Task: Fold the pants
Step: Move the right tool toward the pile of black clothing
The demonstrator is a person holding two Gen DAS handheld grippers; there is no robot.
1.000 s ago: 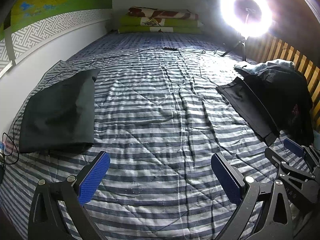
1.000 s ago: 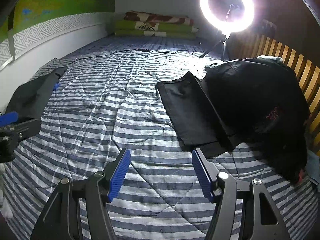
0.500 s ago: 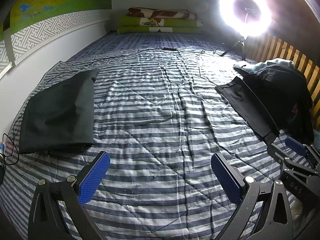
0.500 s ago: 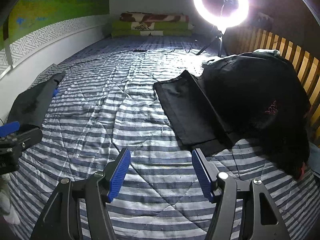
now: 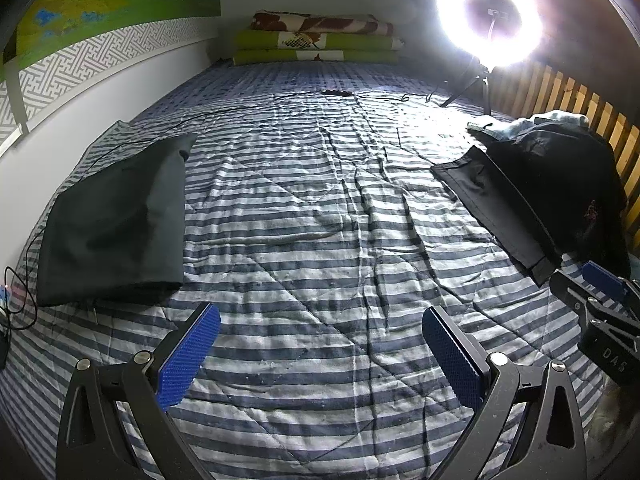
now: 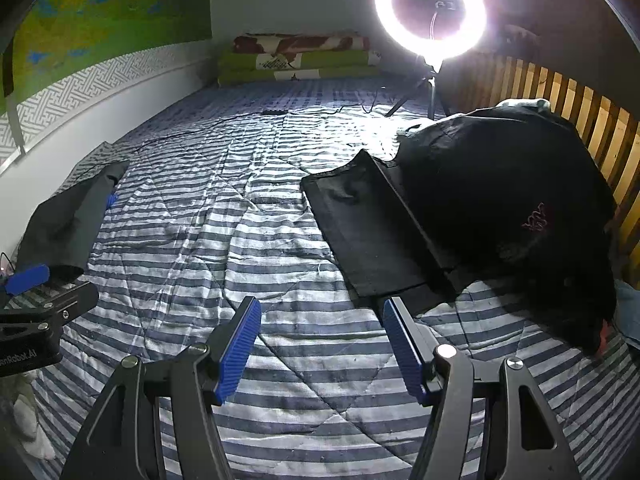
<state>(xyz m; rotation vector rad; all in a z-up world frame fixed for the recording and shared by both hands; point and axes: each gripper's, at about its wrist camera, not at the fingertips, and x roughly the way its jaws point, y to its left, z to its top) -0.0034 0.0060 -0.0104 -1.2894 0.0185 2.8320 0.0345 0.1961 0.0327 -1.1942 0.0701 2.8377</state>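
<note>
A heap of black pants (image 6: pixel 500 208) lies at the right side of the striped bed, one flat leg (image 6: pixel 368 232) reaching toward me; the same heap (image 5: pixel 552 184) shows in the left wrist view. My right gripper (image 6: pixel 320 340) is open just short of that leg's hem, holding nothing. A folded dark garment (image 5: pixel 116 224) rests at the left by the wall, also visible as the folded garment (image 6: pixel 68 224) in the right wrist view. My left gripper (image 5: pixel 320 344) hovers open over bare bedding, between the two garments.
A striped quilt (image 5: pixel 320 208) covers the bed. A lit ring light (image 5: pixel 490 12) on a tripod stands at the far right, its cable (image 5: pixel 340 94) running across the bed. Folded blankets (image 5: pixel 316 42) are stacked at the far end. Wooden slats (image 6: pixel 580 120) line the right side.
My right gripper has moved forward and right, closer to the black pants leg. My left gripper has barely moved. Both stay open.
</note>
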